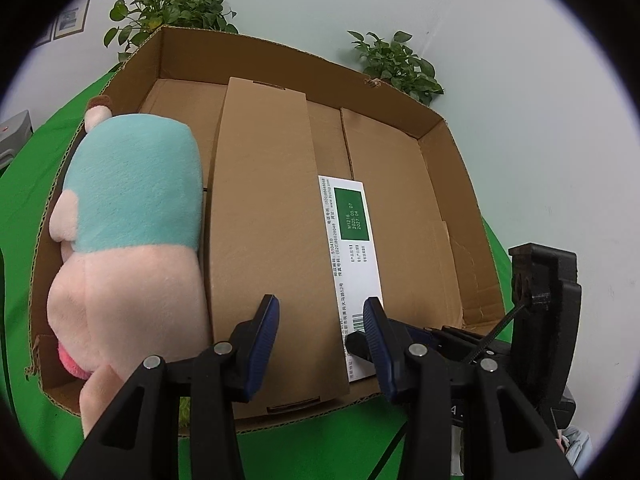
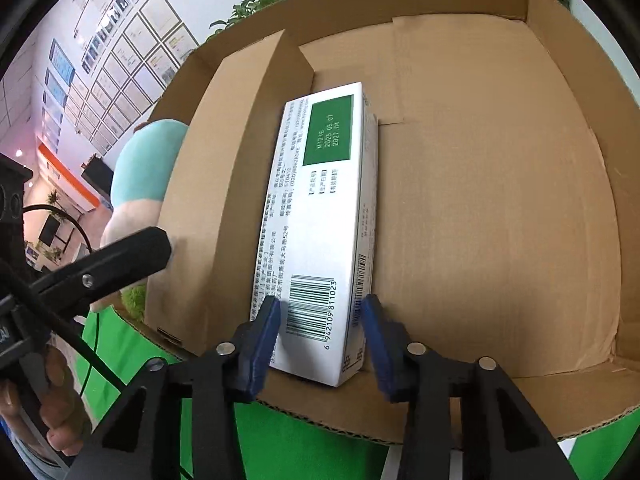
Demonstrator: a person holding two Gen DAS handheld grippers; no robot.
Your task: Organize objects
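A shallow cardboard tray (image 1: 452, 184) (image 2: 500, 200) lies on a green cloth. In it lie a plush toy (image 1: 128, 232) with a teal top and pink body at the left, a long brown carton (image 1: 268, 220) (image 2: 224, 160) in the middle, and a white box with a green label (image 1: 352, 232) (image 2: 320, 220) against the carton's right side. My left gripper (image 1: 322, 312) is open over the brown carton's near end. My right gripper (image 2: 320, 312) is open, with its fingers on either side of the white box's near end, not pressing it.
The green cloth (image 1: 24, 208) covers the table around the tray. Two potted plants (image 1: 172, 4) (image 1: 396, 64) stand behind the tray against a white wall. The right gripper's body (image 1: 544, 320) shows at the right of the left wrist view. Framed pictures (image 2: 132, 52) hang at the left.
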